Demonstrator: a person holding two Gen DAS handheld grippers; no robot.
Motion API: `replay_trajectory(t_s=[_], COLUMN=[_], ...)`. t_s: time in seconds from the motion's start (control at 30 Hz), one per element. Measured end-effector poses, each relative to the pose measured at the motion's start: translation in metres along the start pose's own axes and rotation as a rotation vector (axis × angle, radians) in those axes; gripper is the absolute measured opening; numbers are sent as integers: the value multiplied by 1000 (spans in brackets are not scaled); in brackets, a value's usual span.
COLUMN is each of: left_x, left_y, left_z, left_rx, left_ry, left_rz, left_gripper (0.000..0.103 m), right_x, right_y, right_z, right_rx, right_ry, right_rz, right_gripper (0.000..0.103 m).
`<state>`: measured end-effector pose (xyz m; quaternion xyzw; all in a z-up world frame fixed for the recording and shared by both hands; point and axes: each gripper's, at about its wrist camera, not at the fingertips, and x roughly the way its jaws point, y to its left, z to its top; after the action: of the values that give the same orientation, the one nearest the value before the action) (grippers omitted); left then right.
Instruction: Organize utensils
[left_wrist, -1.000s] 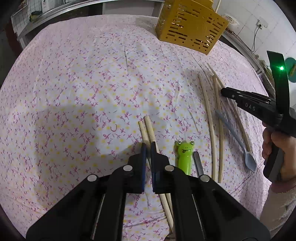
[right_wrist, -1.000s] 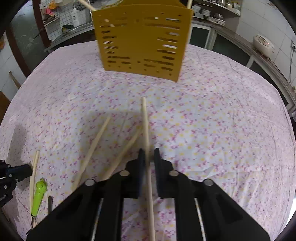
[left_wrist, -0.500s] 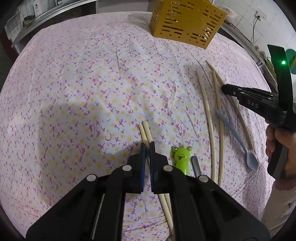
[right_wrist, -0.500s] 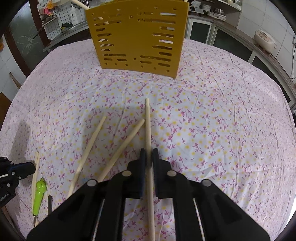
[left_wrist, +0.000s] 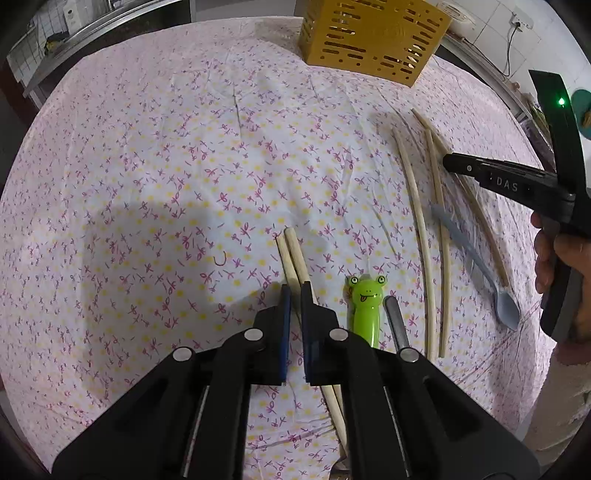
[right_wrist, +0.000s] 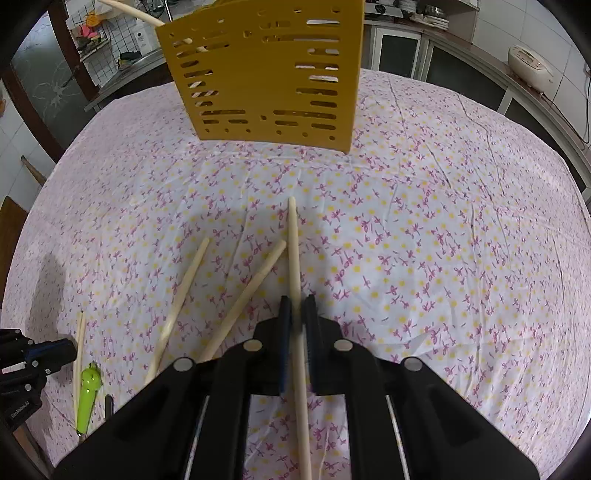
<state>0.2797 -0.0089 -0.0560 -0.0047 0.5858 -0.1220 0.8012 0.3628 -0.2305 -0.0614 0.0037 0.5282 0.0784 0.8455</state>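
Observation:
My left gripper (left_wrist: 295, 288) points steeply down at a pair of pale chopsticks (left_wrist: 291, 251) lying on the flowered cloth. Its jaws are shut on one of them at the tips. A green frog-handled utensil (left_wrist: 364, 299) and a dark handle (left_wrist: 395, 317) lie just right of it. My right gripper (right_wrist: 296, 299) is shut on a long chopstick (right_wrist: 293, 251) that runs straight between its fingers. Two more chopsticks (right_wrist: 181, 295) (right_wrist: 247, 291) lie slanted to its left. The yellow slotted basket (right_wrist: 266, 74) stands upright at the far side. In the left wrist view the right gripper (left_wrist: 448, 162) sits above a grey spoon (left_wrist: 476, 258).
The flowered tablecloth (left_wrist: 166, 166) covers the whole table. In the right wrist view the left gripper (right_wrist: 70, 349) shows at the left edge beside the frog utensil (right_wrist: 88, 391). A rice cooker (right_wrist: 528, 62) stands on the counter behind. A hand (left_wrist: 561, 258) grips the right tool.
Both grippers stay shut in the same places. Each view has tilted slightly, so the basket has shifted a little in the frame.

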Motion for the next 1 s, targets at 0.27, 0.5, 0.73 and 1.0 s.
replay_trajectory(t_s=[0.27,0.5,0.73,1.0], left_x=[3,11,4,-11], left_y=[0,-16,-12,-9], left_z=[11,10,9,6], left_rx=[1,38,20,34], left_ry=[41,75,64,30], left_rz=[-16,8,-18,-27], left_gripper=[3,16,14,5], right_x=[-1,-2,-7,-29], right_y=[0,-4,-7,-10], right_z=[-4,-6,-10,-13], right_rx=[6,10,10,10], right_ry=[-3,2,-26,-76], right_rz=[-5,2,-11,-5], right_gripper=[8,8,7,6])
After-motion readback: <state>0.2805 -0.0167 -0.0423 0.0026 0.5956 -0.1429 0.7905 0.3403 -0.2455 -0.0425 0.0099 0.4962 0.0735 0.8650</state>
